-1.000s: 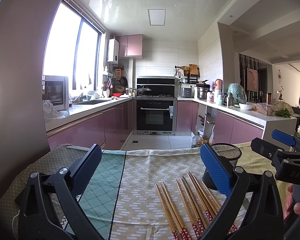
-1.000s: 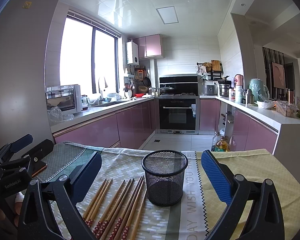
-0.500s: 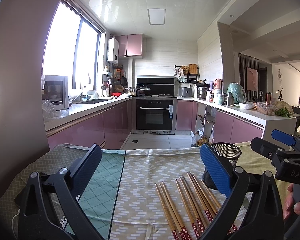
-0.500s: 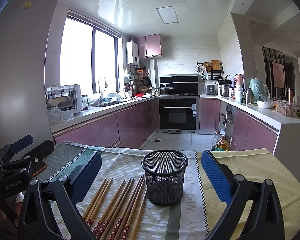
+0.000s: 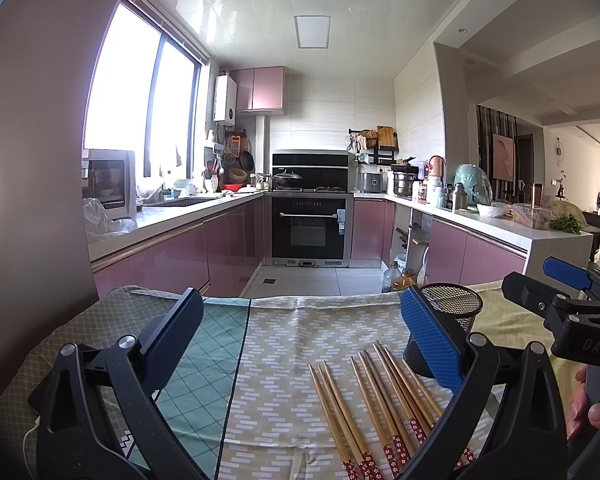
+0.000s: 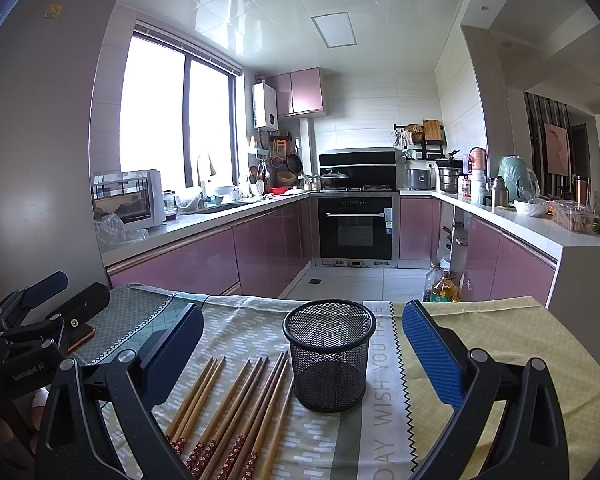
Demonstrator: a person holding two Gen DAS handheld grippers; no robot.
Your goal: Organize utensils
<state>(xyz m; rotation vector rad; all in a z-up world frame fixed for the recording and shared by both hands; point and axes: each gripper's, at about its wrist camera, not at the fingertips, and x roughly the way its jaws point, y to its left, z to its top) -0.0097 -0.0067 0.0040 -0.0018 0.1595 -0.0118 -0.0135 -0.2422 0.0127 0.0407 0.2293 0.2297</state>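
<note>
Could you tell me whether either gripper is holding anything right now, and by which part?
Nothing is held: both the left gripper and right gripper have open, empty jaws.

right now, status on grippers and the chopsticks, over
Left gripper open, right gripper open, both empty. Chopsticks flat on the cloth beside the mesh holder, holder empty. Nothing in the way.

A U-shaped kitchen with glossy pink cabinets (image 6: pixel 268 248) and white counters (image 6: pixel 204 220). A large window (image 6: pixel 176 120) on the left lets in bright daylight. A black oven (image 6: pixel 356 228) sits in the far wall under white tiles. White tiled ceiling with a square light panel (image 6: pixel 334 30). Pale tiled floor (image 6: pixel 348 284).
</note>
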